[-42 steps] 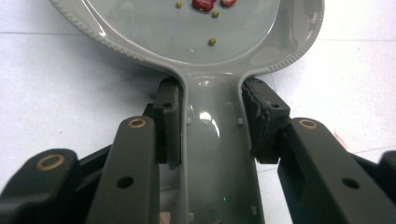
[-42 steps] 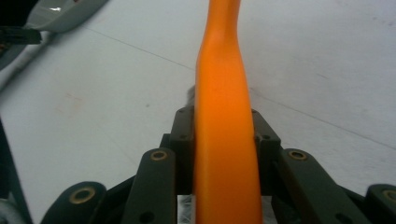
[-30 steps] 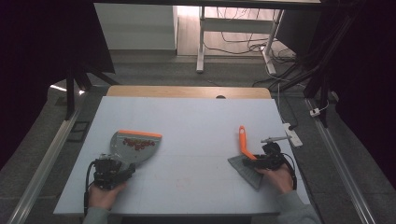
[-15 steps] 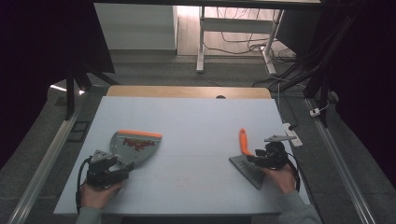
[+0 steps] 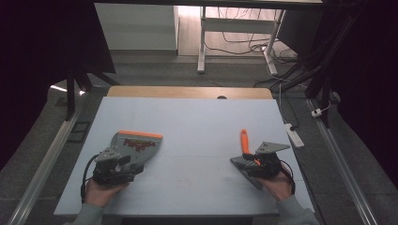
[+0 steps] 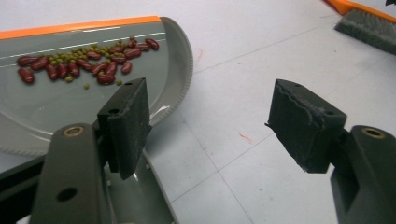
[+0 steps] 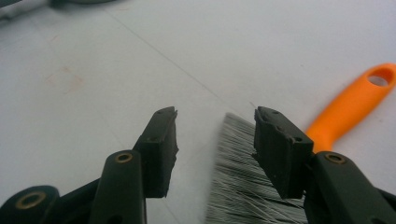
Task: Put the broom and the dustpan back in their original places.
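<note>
Grey plastic is forming the dustpan [image 6: 56, 93], which is lying on the pale blue table [image 5: 202, 122] with its orange lip [image 5: 141, 134] on the far side from the person. Red beans [image 6: 84, 63] and small green ones are sitting in a loose heap just inside that lip. The left gripper [image 6: 210, 116] is hovering at the dustpan's near end, beside the handle, with its jaws standing wide and gripping nothing; they have just been closing a little. One pad is hanging just above the pan's rim.

Well apart from the dustpan, toward the person's right, the hand brush [image 7: 247, 186] is lying flat, its orange handle [image 7: 355, 105] pointing away. The right gripper [image 7: 215, 140] is standing partly open over the bristles, holding nothing, with one pad over the bristle edge.

Trouble is likely coming from the left side: if the pad is nudging the rim while closing, the pan is liable to be skidding or tipping, and the beans are lying close enough to the lip to be rolling out. On the right, closing on soft bristles rather than the handle is risking a weak, slipping hold.
</note>
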Available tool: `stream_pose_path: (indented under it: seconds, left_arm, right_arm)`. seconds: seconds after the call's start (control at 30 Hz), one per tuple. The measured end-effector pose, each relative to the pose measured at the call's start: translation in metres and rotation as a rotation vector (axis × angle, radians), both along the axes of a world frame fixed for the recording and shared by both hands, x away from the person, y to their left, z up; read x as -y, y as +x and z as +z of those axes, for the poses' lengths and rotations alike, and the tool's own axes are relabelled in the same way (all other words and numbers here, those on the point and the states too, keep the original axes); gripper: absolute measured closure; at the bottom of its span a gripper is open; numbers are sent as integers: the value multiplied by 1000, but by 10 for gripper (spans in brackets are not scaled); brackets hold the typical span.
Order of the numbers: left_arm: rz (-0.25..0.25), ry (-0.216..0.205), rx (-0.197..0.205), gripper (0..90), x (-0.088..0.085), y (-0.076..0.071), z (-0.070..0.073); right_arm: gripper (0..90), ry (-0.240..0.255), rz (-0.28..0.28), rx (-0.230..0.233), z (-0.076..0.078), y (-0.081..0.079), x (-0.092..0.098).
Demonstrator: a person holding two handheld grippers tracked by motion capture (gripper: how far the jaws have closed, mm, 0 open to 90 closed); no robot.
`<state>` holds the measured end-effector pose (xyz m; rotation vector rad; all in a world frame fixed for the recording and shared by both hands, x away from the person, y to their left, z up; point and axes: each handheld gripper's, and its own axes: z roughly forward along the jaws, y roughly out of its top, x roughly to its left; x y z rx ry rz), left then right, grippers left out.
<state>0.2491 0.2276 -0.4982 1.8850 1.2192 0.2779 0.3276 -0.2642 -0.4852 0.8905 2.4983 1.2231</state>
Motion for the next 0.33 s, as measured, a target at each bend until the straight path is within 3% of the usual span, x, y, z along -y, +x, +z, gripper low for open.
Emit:
stream_pose_path:
  seconds: [0.33]
  left_arm:
    - [-38, 1, -14, 316, 5, 3, -1]
  right_arm:
    - [493, -2, 32, 21, -1, -3, -2]
